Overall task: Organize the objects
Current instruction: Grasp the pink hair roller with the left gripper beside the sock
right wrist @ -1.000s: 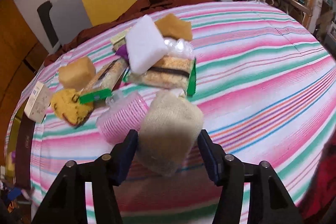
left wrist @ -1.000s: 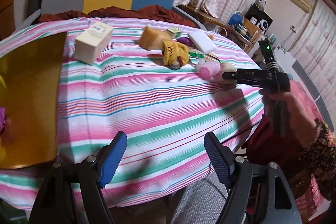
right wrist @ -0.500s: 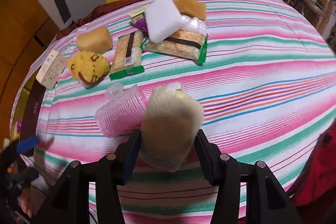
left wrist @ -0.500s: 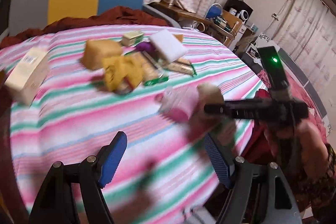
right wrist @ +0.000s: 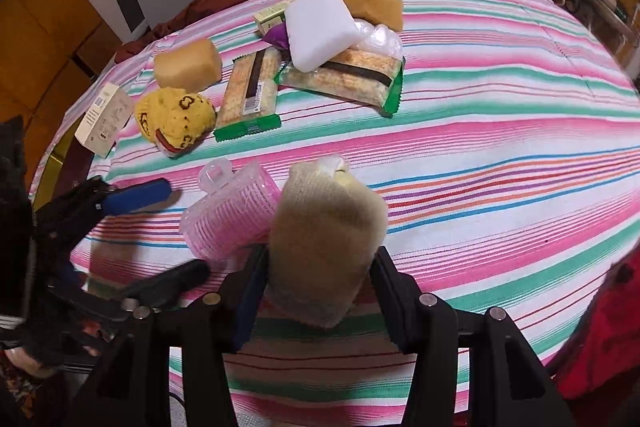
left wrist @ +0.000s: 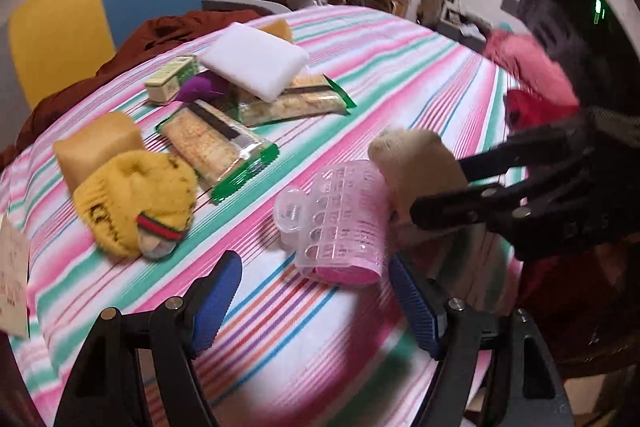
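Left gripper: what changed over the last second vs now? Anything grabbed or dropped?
The left gripper swung across the table from the gold tray side to the pink hair roller, which now lies just ahead of its open jaws, not gripped. Nothing was taken or released. The right gripper stays shut on the beige rolled sock, barely moved. The yellow sock, snack packs and white sponge lie as before.

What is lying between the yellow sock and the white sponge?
In both wrist views, a green-edged cracker pack lies between the yellow sock and white sponge.

Right gripper [right wrist: 320,283] clamps beige sponge [right wrist: 324,227] beside pink roller [right wrist: 230,211].
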The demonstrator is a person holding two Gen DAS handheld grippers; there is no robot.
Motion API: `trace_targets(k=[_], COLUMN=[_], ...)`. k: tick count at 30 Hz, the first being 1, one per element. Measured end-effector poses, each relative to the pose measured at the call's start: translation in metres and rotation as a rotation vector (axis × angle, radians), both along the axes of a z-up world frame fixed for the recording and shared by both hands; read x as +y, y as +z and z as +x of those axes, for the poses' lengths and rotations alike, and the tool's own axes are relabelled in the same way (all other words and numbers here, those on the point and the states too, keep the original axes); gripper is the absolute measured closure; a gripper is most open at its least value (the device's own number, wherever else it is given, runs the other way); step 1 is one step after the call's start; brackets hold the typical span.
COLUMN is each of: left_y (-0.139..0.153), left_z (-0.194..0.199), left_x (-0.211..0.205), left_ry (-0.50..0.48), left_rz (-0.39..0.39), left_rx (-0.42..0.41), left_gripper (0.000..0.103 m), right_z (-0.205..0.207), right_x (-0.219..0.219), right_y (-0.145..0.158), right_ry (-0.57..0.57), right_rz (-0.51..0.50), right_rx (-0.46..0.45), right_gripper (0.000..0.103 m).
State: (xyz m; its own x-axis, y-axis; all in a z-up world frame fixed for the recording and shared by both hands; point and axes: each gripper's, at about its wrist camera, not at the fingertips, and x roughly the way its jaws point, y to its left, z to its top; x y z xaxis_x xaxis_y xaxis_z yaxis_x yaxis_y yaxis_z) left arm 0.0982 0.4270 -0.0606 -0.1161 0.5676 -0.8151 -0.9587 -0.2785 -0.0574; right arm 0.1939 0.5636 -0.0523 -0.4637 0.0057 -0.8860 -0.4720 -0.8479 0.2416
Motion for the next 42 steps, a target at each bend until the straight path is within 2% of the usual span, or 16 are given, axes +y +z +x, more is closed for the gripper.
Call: trace_targets(k=[3,5,8,9,10,13,18,23,27,31,34,42], left_y=[-0.007,-0.012,-0.012,-0.013,-0.013,-0.013,-0.013,-0.014,-0.015,-0.015,-0.014,-0.009], left_z=[0.006,0.012,0.016,0.014,0.010,-0.002,0.006,0.009,0.013,0.018,0.020,0.017], left_x=[0.009,0.014,0.014,0.012,0.010,0.004,-0.003,-0.013,-0.022,-0.036,-0.048,-0.086], left_ry=[-0.040,-0.072,-0.077,-0.069,-0.050,-0.029,-0.036,-0.028,-0.026,-0.014,0.005,0.106], left_rz=[-0.014,-0.019,0.012,0.024,0.042,0.084,0.088,0.106,0.118,0.136,0.150,0.215], left_rx=[0.033,0.058,0.081,0.068,0.062,0.003,0.051,0.043,0.051,0.053,0.038,-0.077], left_gripper=[0.026,0.031,0.034,0.036,0.045,0.046,0.047,0.048,0.048,0.048,0.048,0.048], right_z=[-0.002,-0.003,-0.003,-0.003,-0.003,-0.003,-0.004,-0.001,0.001,0.005,0.004,0.002], right_x=[-0.001,-0.002,-0.001,-0.001,-0.001,0.000,-0.002,0.002,0.006,0.014,0.013,0.017], right_y=[0.000,-0.001,-0.002,-0.002,-0.003,-0.003,-0.001,0.000,0.007,0.007,0.007,0.004], right_ry=[0.003,0.003,-0.005,-0.012,-0.013,-0.017,-0.019,-0.040,-0.079,-0.108,-0.101,-0.122], right_rz=[0.005,0.008,0.003,0.003,0.004,-0.001,0.016,0.014,0.161,0.123,0.132,0.099], right_rx=[-0.003,-0.004,-0.006,-0.007,-0.008,-0.003,0.003,0.013,-0.035,-0.020,-0.021,-0.007], right_gripper=[0.050,0.050,0.049,0.049,0.049,0.049,0.050,0.052,0.053,0.052,0.052,0.052])
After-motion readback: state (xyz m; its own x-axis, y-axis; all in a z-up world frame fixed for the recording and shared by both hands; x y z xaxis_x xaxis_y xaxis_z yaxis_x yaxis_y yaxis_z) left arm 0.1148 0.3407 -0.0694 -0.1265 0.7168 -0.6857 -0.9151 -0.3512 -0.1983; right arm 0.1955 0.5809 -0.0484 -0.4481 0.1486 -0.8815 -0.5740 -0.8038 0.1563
